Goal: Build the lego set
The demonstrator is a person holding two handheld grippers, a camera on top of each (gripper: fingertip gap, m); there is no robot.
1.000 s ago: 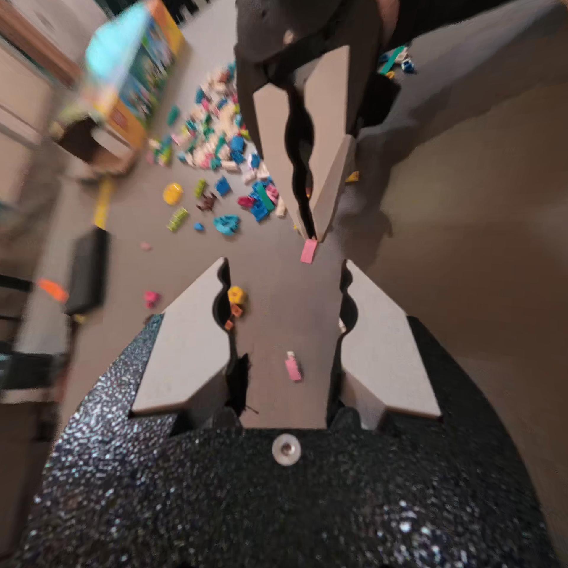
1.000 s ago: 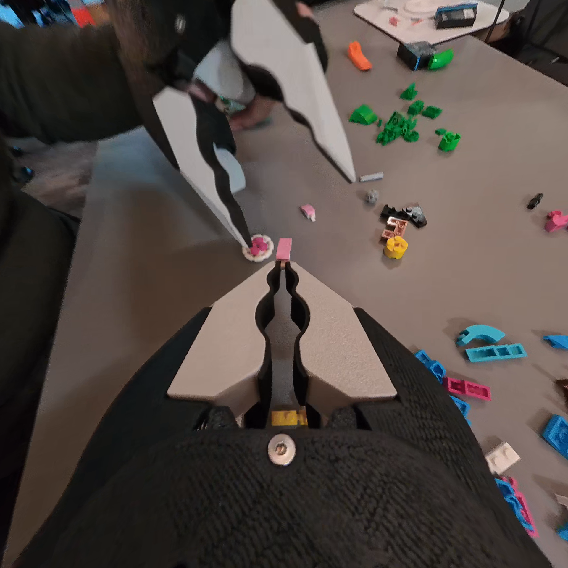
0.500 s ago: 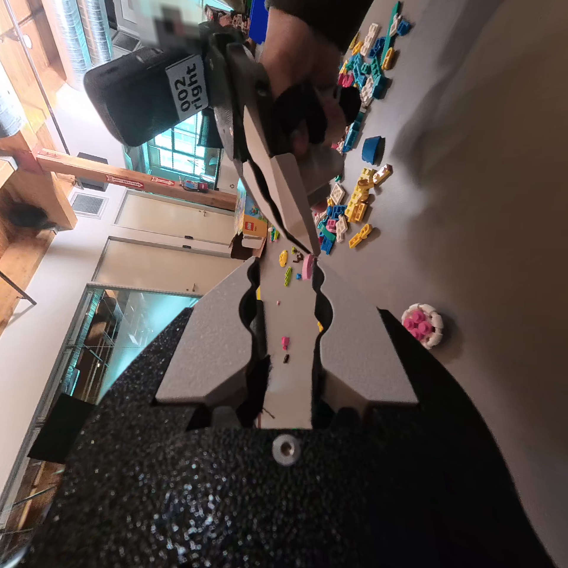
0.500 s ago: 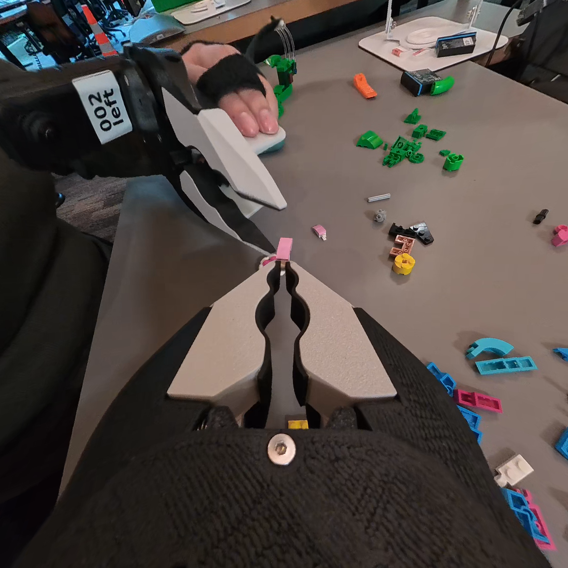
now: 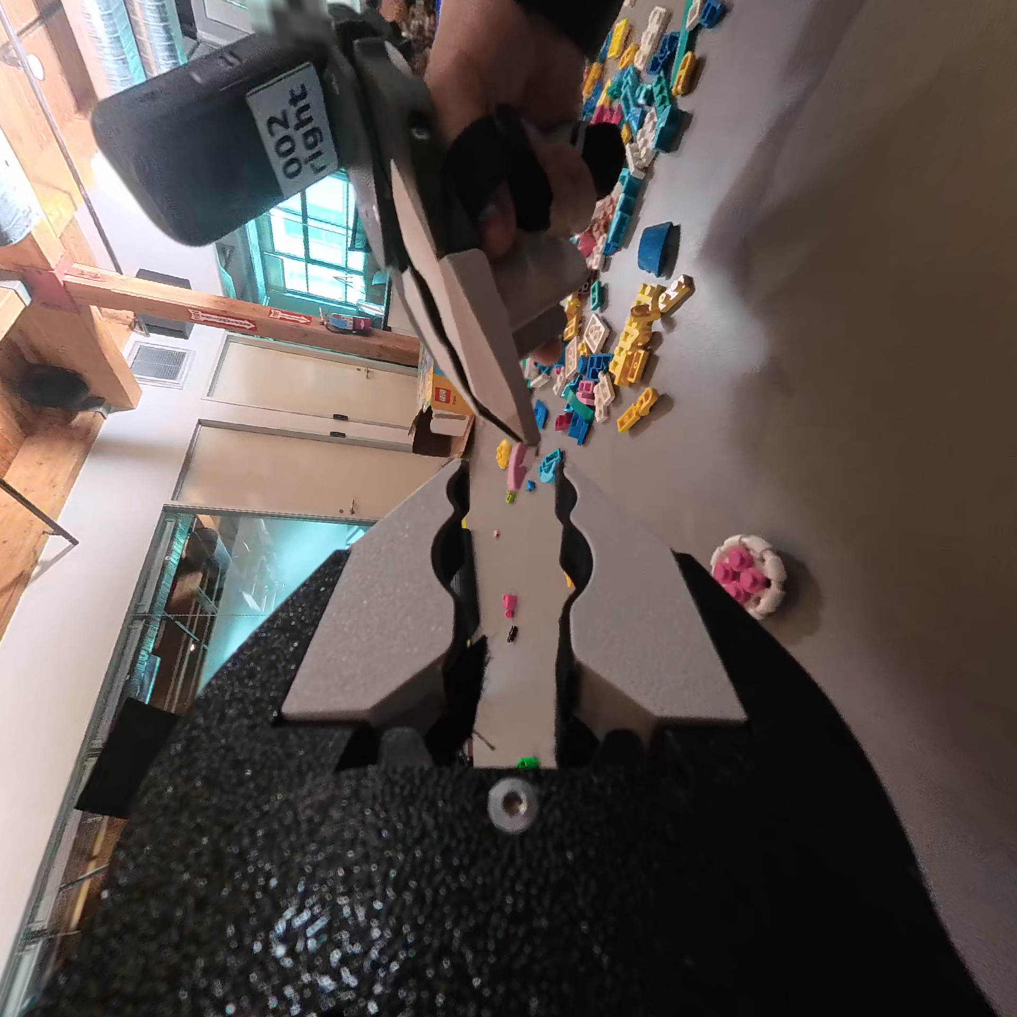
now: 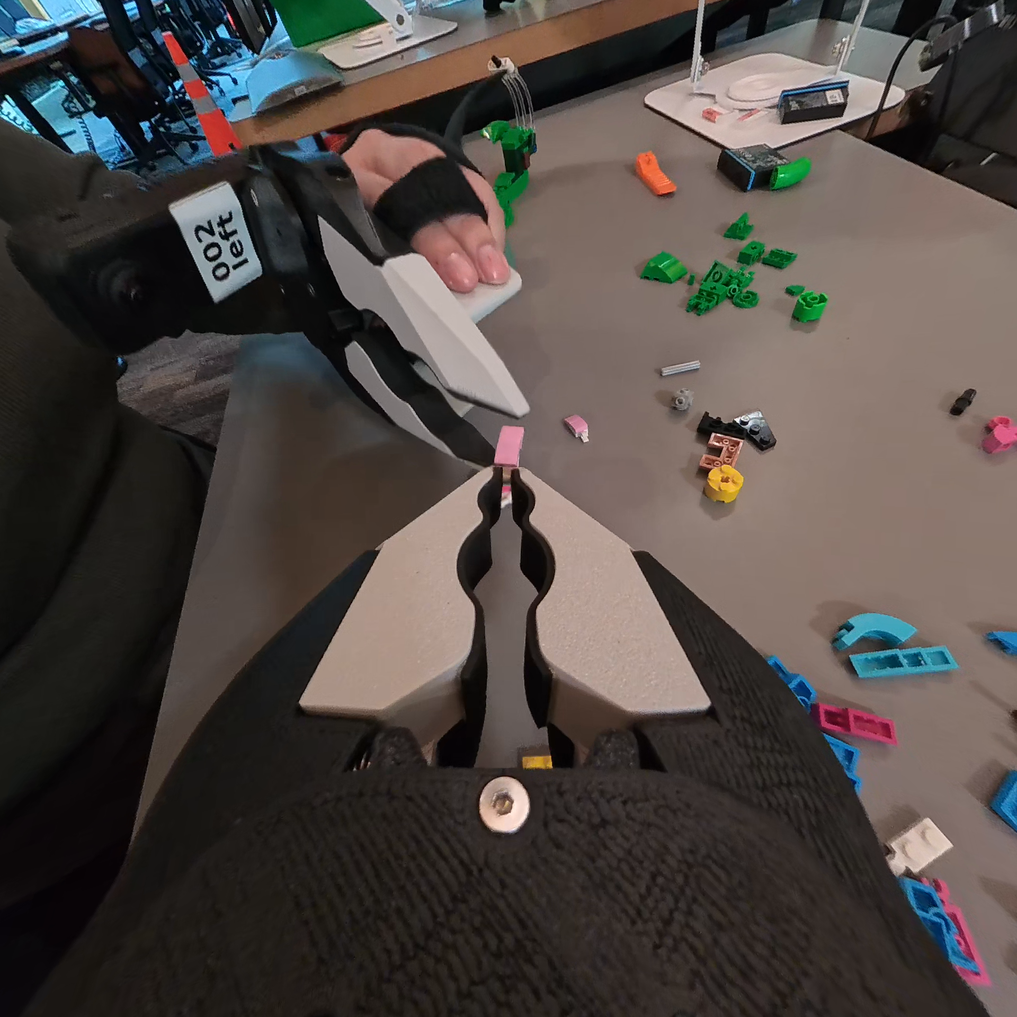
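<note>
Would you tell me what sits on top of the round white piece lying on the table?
Pink studded pieces sit clustered on the round white piece, which lies on the grey table beside the open left gripper. Whatever lies under it is covered.

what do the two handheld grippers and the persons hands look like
Both the left gripper and right gripper have pale grey, pointed fingers with wavy black-lined inner edges, black textured bodies and a white label on the side. Each hand wears a black fingerless strap; sleeves are dark.

Office workspace: desks [image 6: 418, 82], chairs [image 6: 165, 110].
</note>
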